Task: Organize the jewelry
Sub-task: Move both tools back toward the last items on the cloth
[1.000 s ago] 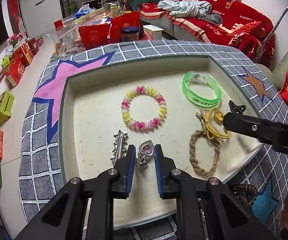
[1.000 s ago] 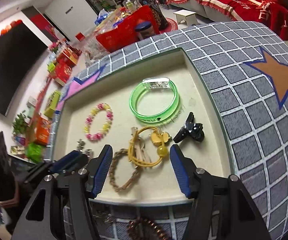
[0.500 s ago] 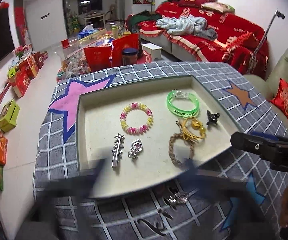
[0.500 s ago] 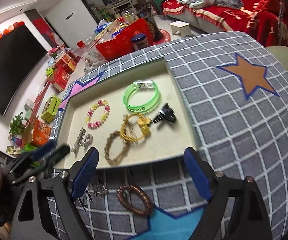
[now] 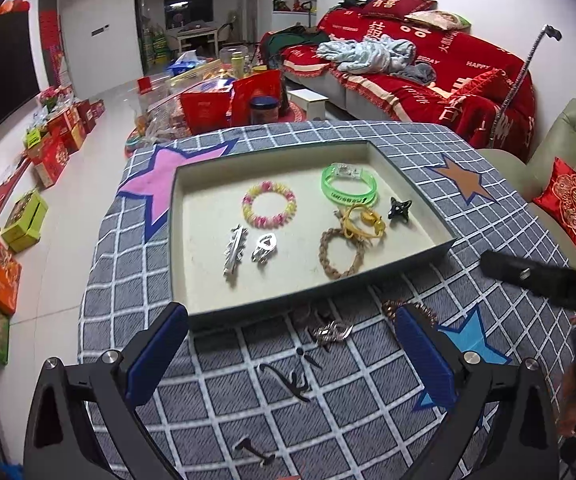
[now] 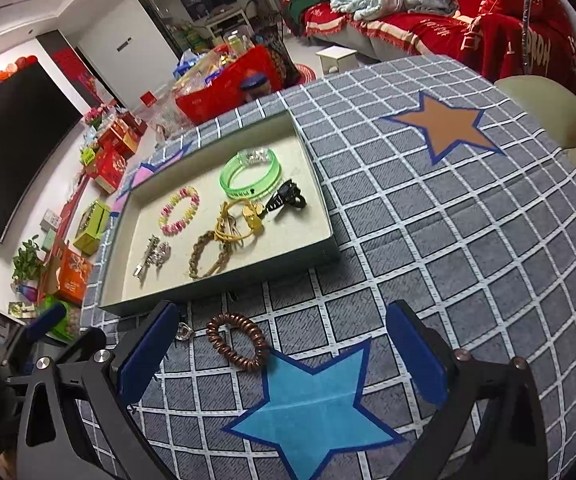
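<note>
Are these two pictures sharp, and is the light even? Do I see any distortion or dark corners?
Left wrist view: sharp, the tray evenly lit by room light, soft shadows only; fisheye bends the checked cloth, corners black. Right wrist view: also sharp, the coil bracelet clear; the grid curves strongly, dark vignette at the edges, no glare.

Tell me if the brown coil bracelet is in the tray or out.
Out: brown coil bracelet lies on the checked cloth, before the tray.
</note>
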A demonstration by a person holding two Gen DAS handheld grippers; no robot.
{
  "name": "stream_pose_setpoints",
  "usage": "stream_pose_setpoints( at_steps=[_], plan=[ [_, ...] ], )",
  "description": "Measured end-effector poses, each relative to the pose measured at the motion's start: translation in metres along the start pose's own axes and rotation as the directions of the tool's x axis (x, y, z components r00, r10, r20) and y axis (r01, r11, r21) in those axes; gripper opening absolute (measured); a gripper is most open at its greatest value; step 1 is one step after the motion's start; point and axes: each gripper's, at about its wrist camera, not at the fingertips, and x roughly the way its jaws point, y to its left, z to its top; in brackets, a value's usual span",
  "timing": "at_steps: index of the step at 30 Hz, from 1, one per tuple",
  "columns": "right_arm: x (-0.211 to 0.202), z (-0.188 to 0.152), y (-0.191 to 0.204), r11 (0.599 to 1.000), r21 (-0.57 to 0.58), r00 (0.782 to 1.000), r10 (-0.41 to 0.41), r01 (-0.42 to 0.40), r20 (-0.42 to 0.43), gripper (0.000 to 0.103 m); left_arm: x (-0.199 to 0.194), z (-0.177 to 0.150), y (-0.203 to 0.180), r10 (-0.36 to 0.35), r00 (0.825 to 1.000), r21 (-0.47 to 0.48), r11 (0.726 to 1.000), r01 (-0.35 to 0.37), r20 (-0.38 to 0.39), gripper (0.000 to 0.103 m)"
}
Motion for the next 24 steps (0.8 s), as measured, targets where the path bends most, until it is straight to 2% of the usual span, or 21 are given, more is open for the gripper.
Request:
stream_pose_setpoints(
  at_steps=[4,12,20,24],
  plan=[
    [-0.006,-0.002,0.003,0.999,-0.005,0.999,0.034,-0.034,-0.008,0.103,-0.005,-0.009,0.003,0.018,1.000,-0.009,1.000,-0.018,-0.009,0.103],
    [-0.011,-0.010,0.011,0.999,-0.032,0.999,0.029,-0.030,-0.032,0.103,-0.015,-0.022,0.004,0.046,0.999,-0.003,0.999,-0.046,0.000,0.103],
    [-0.008,-0.022,0.006,0.995,-0.012,0.991,0.101,-0.102,-0.085,0.103,-0.014,-0.042,0.019,0.069,0.997,-0.039,0.997,-0.070,-0.046,0.103],
    [-0.004,-0.028,0.010,0.993,-0.035,0.987,0.105,-0.111,-0.124,0.103,-0.016,-0.056,0.034,0.028,0.998,-0.058,0.998,-0.032,-0.063,0.103]
  ],
)
